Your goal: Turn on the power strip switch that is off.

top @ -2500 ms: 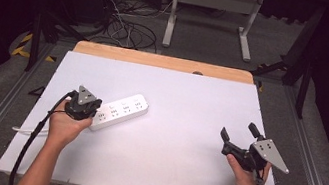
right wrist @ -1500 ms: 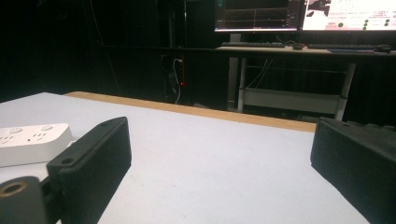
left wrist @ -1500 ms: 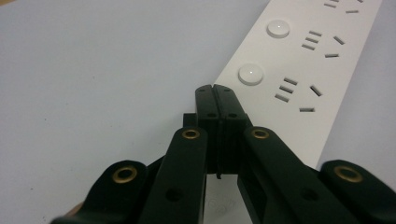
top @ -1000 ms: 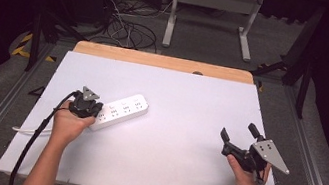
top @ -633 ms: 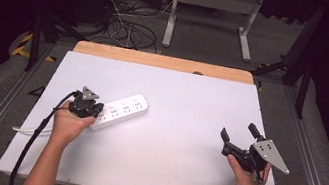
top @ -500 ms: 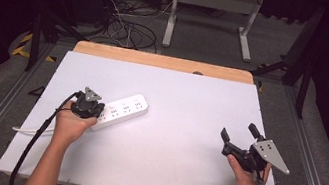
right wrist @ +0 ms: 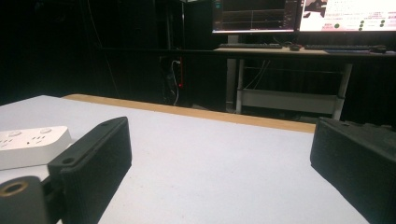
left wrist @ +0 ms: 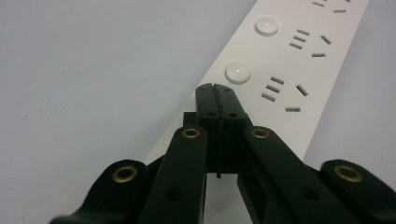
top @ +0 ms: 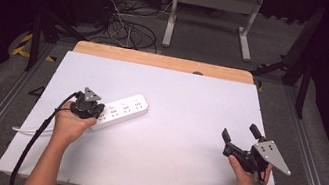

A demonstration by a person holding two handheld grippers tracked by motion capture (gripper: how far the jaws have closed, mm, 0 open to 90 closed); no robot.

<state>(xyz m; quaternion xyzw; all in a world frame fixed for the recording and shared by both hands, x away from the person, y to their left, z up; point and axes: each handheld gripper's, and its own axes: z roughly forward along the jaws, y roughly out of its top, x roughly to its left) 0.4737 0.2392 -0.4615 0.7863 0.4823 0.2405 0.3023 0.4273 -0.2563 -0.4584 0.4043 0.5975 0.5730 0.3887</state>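
A person's left hand (top: 70, 125) tips the left gripper (left wrist: 215, 88), jaws pressed together, onto the white plastic power strip's (top: 121, 112) near-left end; the right gripper (top: 240, 137) rests spread, well apart.

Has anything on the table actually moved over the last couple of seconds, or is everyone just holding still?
Very little. The left gripper has crept slightly forward, and its shut jaws now sit over the near end of the white power strip, close to a round button. Whether they touch it cannot be told. The power strip lies where it was, and the right gripper stays open above the table, holding nothing.
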